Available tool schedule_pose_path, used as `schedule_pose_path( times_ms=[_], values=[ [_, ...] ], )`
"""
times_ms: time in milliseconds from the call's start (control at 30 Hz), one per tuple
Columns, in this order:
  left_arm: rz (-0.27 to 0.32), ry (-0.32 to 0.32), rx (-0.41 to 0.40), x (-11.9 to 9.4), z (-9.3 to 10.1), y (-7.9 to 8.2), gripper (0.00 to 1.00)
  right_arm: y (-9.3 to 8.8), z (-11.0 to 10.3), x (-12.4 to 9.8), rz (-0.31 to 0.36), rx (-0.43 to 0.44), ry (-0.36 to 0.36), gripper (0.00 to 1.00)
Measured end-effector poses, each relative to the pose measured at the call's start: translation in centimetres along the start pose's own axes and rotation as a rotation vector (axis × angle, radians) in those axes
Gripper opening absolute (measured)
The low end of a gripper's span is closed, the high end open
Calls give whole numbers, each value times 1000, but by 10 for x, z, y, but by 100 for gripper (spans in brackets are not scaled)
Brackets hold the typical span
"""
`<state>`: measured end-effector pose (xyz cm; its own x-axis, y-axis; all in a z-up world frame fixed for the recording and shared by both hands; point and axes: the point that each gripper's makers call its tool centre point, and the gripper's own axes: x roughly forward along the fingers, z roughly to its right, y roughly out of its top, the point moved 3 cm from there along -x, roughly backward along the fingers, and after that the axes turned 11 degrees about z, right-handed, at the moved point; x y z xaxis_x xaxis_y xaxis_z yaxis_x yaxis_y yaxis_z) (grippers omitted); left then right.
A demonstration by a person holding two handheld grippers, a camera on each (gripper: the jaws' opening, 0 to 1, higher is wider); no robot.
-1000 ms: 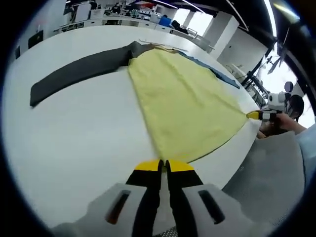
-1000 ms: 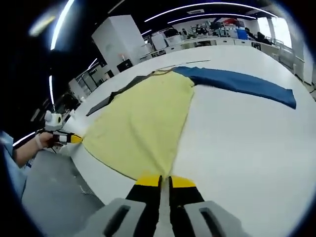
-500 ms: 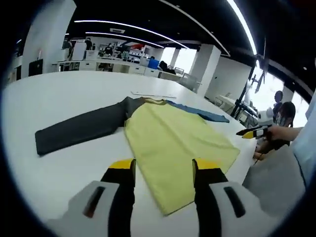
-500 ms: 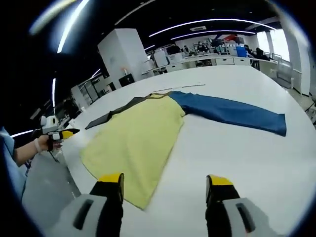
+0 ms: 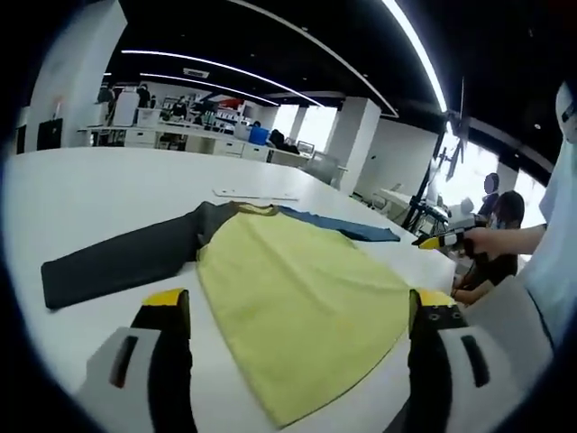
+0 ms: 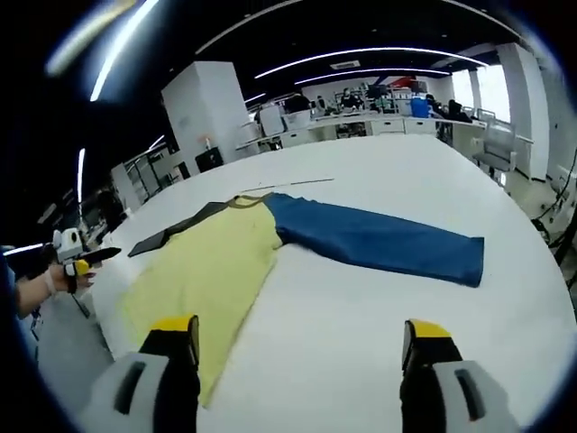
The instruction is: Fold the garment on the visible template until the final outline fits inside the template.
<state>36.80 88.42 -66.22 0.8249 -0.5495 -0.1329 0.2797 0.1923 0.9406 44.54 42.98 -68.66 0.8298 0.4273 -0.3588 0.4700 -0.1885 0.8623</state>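
We see a wide white worktop (image 6: 379, 307) carrying a garment (image 5: 297, 298) spread flat: a yellow body, a dark grey sleeve (image 5: 117, 262) on one side and a blue sleeve (image 6: 374, 244) on the other. Our left gripper (image 5: 297, 316) hangs above the yellow hem with its jaws wide apart, holding nothing. Our right gripper (image 6: 297, 338) is likewise spread wide over bare worktop beside the hem.

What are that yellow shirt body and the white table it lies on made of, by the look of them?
The yellow shirt body looks like soft matte knit cloth, perhaps cotton: it lies limp and dull, without shine. The white table seems smooth and hard, perhaps laminate: flat, even, faintly glossy.
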Motion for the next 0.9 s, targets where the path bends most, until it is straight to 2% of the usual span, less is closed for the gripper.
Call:
schedule_pose_path(
  times_ms=[33,67,100,167,200,267,300,333,367,400,433,533,667,767,867,900],
  values=[
    [8,4,-3,0,-1,0,96,6,7,1,22,-26,-7,92],
    [17,12,-4,0,-2,0,95,11,25,2,32,-120,-52,92],
    [10,31,-7,-1,-6,-2,94,11,36,0,8,-149,-94,92],
    [29,37,-8,-2,-6,-2,94,14,47,3,5,-105,-108,89],
    [25,41,-13,-2,-7,-2,94,17,57,3,16,-67,-139,86],
    [23,45,-14,-3,-7,-4,92,22,71,4,33,-47,-172,82],
    [21,50,-12,-4,-7,-5,91,24,81,4,43,4,-208,81],
    [14,58,-11,-5,-8,-7,90,26,87,5,55,18,-224,81],
    [8,67,-3,-7,-10,-9,88,30,97,7,72,24,-257,79],
    [12,70,1,-8,-11,-10,88,29,102,7,62,-1,-271,76],
    [16,75,-2,-9,-12,-10,88,26,111,7,24,-32,-291,71],
    [17,92,-9,-12,-13,-11,86,20,120,9,-5,-2,-317,60],
    [23,99,-4,-13,-11,-8,85,23,133,13,34,43,-346,59],
    [17,106,1,-13,-12,-8,83,22,139,16,32,56,-357,51],
    [16,113,-4,-14,-13,-9,81,19,144,19,35,119,-372,49],
    [14,117,-8,-14,-14,-10,80,18,146,20,27,115,-378,49]
  ],
)
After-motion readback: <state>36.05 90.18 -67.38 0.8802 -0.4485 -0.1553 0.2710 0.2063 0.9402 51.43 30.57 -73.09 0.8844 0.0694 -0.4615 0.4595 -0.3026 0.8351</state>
